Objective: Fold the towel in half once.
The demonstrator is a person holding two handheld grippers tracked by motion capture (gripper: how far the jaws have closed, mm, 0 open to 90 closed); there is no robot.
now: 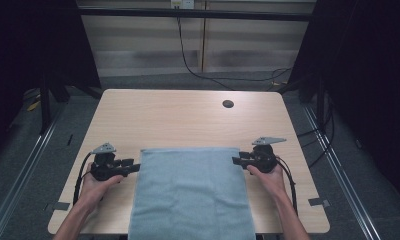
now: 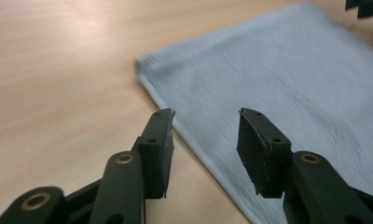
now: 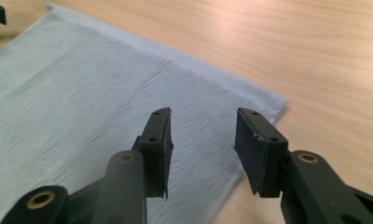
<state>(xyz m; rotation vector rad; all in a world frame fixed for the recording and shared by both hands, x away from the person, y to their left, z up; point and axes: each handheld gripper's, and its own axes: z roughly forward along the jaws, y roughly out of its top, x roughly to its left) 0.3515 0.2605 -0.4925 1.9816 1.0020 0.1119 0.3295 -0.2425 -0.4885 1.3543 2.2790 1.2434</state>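
A light blue towel [image 1: 190, 192] lies flat on the wooden table [image 1: 188, 117], its near end hanging over the front edge. My left gripper [image 1: 136, 168] hovers at the towel's far left corner with its jaws open and nothing between them. In the left gripper view the towel [image 2: 278, 88] has its left hem running under the open gripper [image 2: 205, 140]. My right gripper [image 1: 235, 160] is at the far right corner, jaws open and empty. In the right gripper view the towel [image 3: 82, 116] and its corner lie below the open gripper [image 3: 202, 140].
A round dark cable hole [image 1: 228, 104] sits in the table near its far edge. Black curtains stand at both sides, and a cable hangs down the back wall. The far half of the tabletop is bare wood.
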